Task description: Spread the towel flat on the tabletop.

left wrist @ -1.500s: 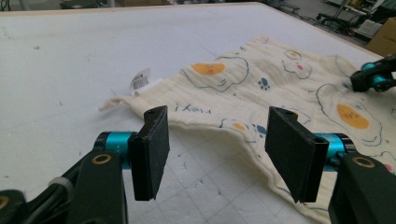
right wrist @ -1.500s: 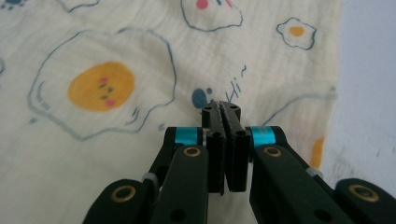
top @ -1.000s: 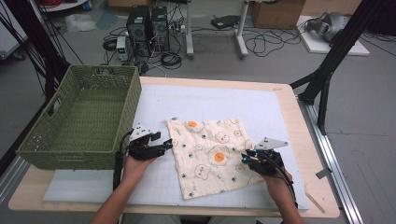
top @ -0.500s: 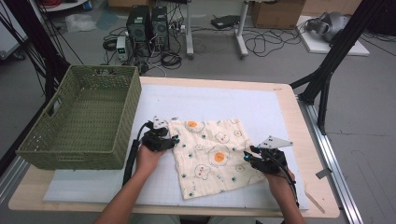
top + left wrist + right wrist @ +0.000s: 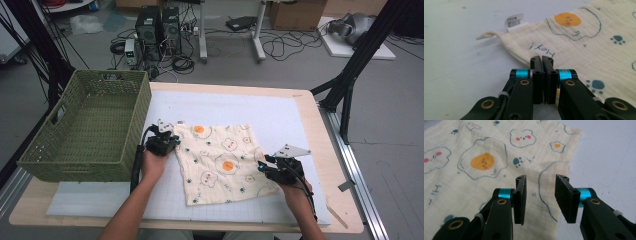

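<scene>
A cream cloth (image 5: 220, 160) printed with fried eggs and bears lies flat on the white mat. My left gripper (image 5: 173, 142) is at its upper left corner. In the left gripper view its jaws (image 5: 541, 60) have just closed, pinching the cloth (image 5: 586, 50) edge below the barcode label (image 5: 514, 21). My right gripper (image 5: 262, 165) sits at the cloth's right edge. In the right gripper view it (image 5: 541, 195) stands open, having just widened a little, and the cloth (image 5: 474, 182) lies under the gap with a raised fold untouched by the pads.
A green woven basket (image 5: 85, 160) stands at the table's left, close beside my left hand. The white mat (image 5: 280, 110) reaches beyond the cloth toward the far side and right. The wooden table edge (image 5: 340, 170) runs along the right.
My left hand has moved right and away from me to the cloth's upper left corner, and its jaws have gone from open to shut there. The right hand has stayed put.
</scene>
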Demonstrator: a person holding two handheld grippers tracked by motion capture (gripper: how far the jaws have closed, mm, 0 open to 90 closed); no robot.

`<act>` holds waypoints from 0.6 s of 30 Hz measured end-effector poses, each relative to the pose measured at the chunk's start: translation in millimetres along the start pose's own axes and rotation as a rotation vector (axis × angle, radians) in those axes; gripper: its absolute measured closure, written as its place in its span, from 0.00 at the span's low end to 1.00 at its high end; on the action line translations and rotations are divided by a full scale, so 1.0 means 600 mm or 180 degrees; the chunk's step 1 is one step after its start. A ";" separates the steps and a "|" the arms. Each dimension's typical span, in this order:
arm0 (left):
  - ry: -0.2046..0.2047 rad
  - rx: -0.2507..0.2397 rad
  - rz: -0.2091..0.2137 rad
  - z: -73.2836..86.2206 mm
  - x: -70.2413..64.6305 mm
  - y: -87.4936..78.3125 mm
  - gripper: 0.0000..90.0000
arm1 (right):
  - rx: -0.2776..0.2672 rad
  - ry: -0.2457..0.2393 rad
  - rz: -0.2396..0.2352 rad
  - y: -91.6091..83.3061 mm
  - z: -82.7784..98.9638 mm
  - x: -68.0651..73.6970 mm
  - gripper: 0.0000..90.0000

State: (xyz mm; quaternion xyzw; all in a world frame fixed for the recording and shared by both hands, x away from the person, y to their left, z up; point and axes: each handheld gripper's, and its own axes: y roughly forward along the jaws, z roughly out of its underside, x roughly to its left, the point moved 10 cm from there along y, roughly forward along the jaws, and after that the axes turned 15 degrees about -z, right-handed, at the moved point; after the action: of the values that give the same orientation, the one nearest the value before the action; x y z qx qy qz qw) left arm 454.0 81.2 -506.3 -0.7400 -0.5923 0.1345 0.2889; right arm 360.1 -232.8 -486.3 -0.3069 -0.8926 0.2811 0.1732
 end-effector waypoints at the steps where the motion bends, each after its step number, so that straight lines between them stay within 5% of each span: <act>1: -0.0038 -0.0011 -0.0037 -0.003 0.006 0.002 0.97 | 0.0005 -0.0017 0.0011 0.002 -0.002 -0.002 0.68; 5: -0.0092 0.0026 0.0054 0.002 0.007 0.007 0.95 | 0.0009 -0.0037 0.0048 0.016 -0.018 -0.018 0.65; 8: -0.0192 -0.0035 0.0101 -0.003 0.004 0.003 0.77 | -0.0025 -0.0032 0.0071 0.034 -0.036 -0.040 0.63; 15: -0.0312 -0.0216 0.0283 -0.017 -0.001 -0.016 0.58 | 0.0079 -0.0065 0.0069 0.098 -0.085 -0.088 0.48; 18: -0.0321 -0.0212 0.0321 -0.014 -0.002 -0.020 0.55 | 0.0219 0.0065 0.0028 0.137 -0.093 -0.103 0.38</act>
State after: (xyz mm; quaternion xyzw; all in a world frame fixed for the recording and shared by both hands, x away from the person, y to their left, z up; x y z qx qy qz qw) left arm 448.5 79.4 -492.6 -0.7704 -0.5723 0.1662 0.2268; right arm 470.4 -196.7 -501.3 -0.3076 -0.8792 0.3092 0.1915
